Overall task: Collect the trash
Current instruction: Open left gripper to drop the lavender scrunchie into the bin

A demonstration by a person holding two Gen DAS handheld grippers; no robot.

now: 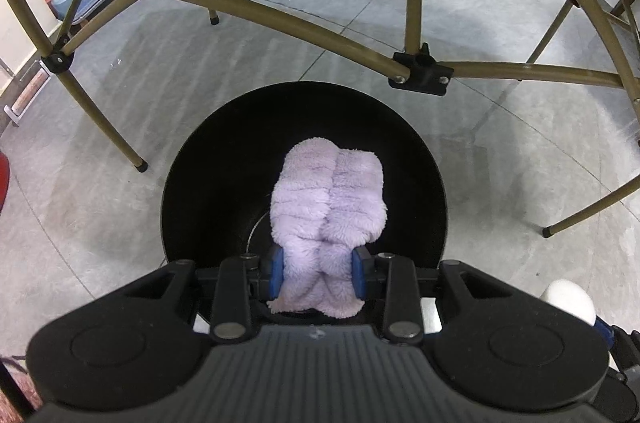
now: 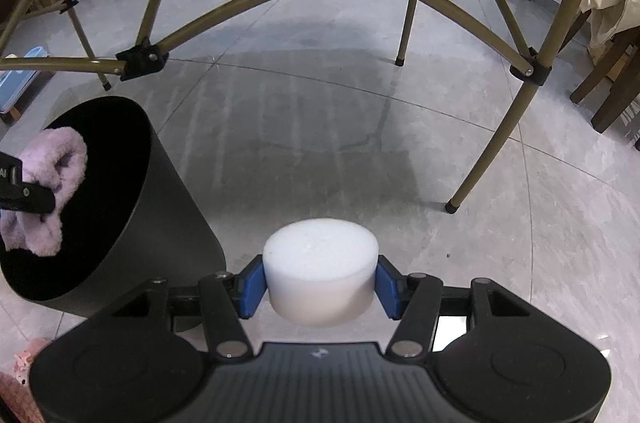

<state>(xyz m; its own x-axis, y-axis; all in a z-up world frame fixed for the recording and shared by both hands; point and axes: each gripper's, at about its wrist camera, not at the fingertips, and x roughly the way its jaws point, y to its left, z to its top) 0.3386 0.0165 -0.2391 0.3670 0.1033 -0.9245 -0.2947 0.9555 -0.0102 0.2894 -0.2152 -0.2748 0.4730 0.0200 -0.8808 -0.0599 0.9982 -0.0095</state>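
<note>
My left gripper (image 1: 319, 273) is shut on a fluffy lilac cloth (image 1: 328, 197), which hangs directly over the open mouth of a round black bin (image 1: 200, 191). In the right wrist view the same cloth (image 2: 52, 175) and the left gripper's black finger (image 2: 28, 197) show above the bin (image 2: 160, 231) at the left edge. My right gripper (image 2: 320, 287) is shut on a white foam cylinder (image 2: 320, 267), held between its blue pads above the floor, just right of the bin. That foam cylinder (image 1: 568, 299) peeks in at the lower right of the left wrist view.
A folding table's olive metal legs and cross struts (image 1: 240, 7) arch over the bin, with a black joint (image 1: 422, 69) close above its rim. Grey tiled floor (image 2: 360, 123) lies all around. Dark wooden chair legs (image 2: 608, 95) stand at the right, boxes and bags at the back.
</note>
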